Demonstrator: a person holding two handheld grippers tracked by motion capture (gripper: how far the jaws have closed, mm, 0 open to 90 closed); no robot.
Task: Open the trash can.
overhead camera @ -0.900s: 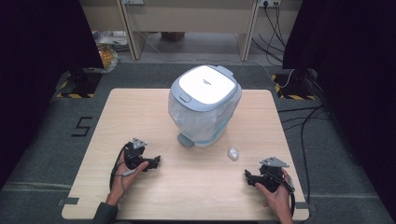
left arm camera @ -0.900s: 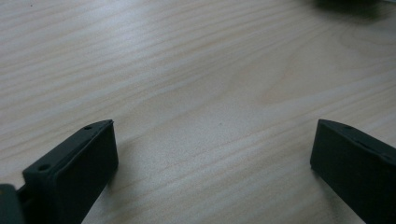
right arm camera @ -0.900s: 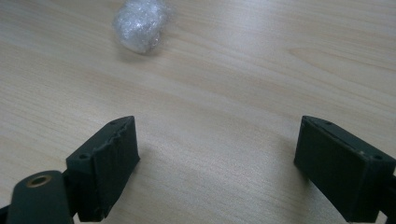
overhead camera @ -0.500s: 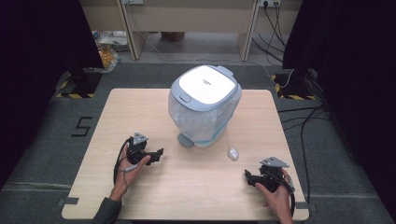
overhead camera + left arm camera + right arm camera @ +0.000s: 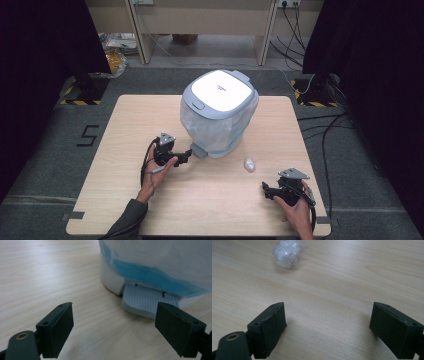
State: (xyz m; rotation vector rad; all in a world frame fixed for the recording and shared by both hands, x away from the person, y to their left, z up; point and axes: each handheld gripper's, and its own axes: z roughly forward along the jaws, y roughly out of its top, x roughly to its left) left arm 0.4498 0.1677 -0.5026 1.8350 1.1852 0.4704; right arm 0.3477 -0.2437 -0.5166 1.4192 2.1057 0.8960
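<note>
High view is showing the left gripper [image 5: 186, 154] approaching, jaws wide and empty, the pedal [image 5: 147, 300] of the lidded bin [image 5: 218, 119]; right gripper [image 5: 265, 189], also wide, is waiting near the plastic wad [image 5: 249, 164]. Nothing is pressed yet.

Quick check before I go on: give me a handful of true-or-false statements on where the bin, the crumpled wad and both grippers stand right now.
1. The bin's lid is shut. True.
2. The left gripper is clamped on the bin's foot pedal. False: its jaws stand wide apart in front of the pedal and touch nothing.
3. The crumpled plastic wad lies on the table, right of the bin. True.
4. The right gripper holds the wad. False: its jaws are open over bare wood, and the wad lies ahead of them.
5. A clear liner bag hangs over the bin's outside. True.
</note>
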